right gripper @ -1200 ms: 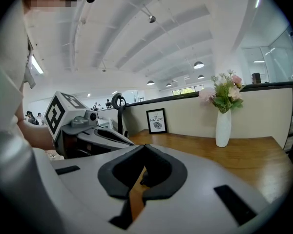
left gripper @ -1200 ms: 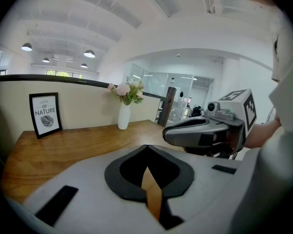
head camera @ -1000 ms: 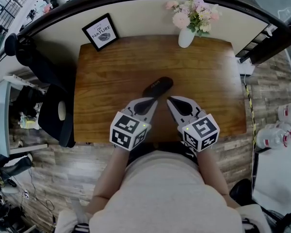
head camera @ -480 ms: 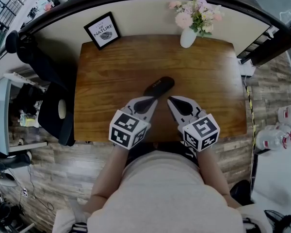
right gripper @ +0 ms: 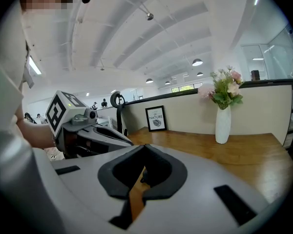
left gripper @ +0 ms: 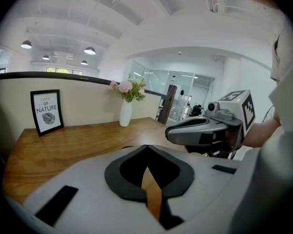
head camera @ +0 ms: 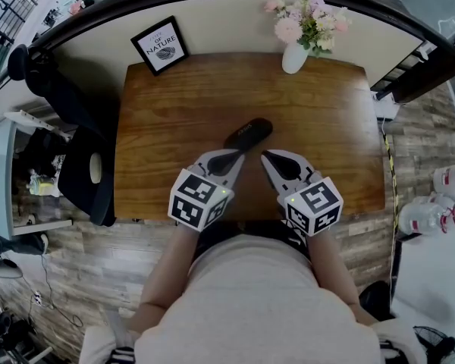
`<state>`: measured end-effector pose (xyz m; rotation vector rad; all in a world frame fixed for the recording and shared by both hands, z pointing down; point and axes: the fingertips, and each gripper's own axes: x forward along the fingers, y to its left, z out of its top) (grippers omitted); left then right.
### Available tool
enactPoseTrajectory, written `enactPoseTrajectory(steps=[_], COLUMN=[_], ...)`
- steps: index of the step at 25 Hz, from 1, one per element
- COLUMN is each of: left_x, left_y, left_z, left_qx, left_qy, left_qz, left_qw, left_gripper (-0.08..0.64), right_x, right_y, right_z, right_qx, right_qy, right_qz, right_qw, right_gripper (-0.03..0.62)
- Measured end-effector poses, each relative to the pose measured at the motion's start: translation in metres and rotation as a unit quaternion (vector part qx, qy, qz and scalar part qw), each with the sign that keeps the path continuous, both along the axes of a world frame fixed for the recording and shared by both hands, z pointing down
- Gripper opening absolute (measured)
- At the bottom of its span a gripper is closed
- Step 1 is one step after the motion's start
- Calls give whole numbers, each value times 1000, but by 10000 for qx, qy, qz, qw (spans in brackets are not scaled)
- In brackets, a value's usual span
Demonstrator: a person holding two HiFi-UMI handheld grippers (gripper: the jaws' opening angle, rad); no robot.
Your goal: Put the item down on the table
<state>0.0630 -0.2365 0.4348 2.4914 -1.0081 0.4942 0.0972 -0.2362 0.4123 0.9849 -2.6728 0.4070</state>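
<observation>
A black oblong item [head camera: 248, 134] lies flat on the wooden table [head camera: 174, 105], near its middle. My left gripper [head camera: 240, 158] is shut and empty, and its tip sits just short of the item's near end. My right gripper [head camera: 264, 156] is also shut and empty, a little to the right of the item and apart from it. In the left gripper view the jaws [left gripper: 146, 146] meet at the tip with only table showing behind them, and the right gripper [left gripper: 198, 129] hangs beside. The right gripper view shows its jaws [right gripper: 144, 146] closed, with the left gripper [right gripper: 95, 134] at the left.
A framed print [head camera: 158, 47] leans on the wall at the table's back left. A white vase of flowers [head camera: 293, 55] stands at the back right. A black chair [head camera: 87, 177] is by the table's left edge. Water bottles [head camera: 428, 211] lie on the floor at the right.
</observation>
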Motion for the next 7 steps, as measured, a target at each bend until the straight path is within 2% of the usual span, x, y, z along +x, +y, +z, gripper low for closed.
enactPoseTrajectory(steps=[7], left_x=[-4], left_y=[-1], left_z=[3], left_qx=[-42], left_qy=[92], left_qz=[-143], left_qw=[9998], left_gripper=[12], right_x=[-4], right_y=[-3], right_z=[1], right_qx=[-14], right_qy=[-55], right_qz=[65], right_qw=[10000], right_gripper=[9])
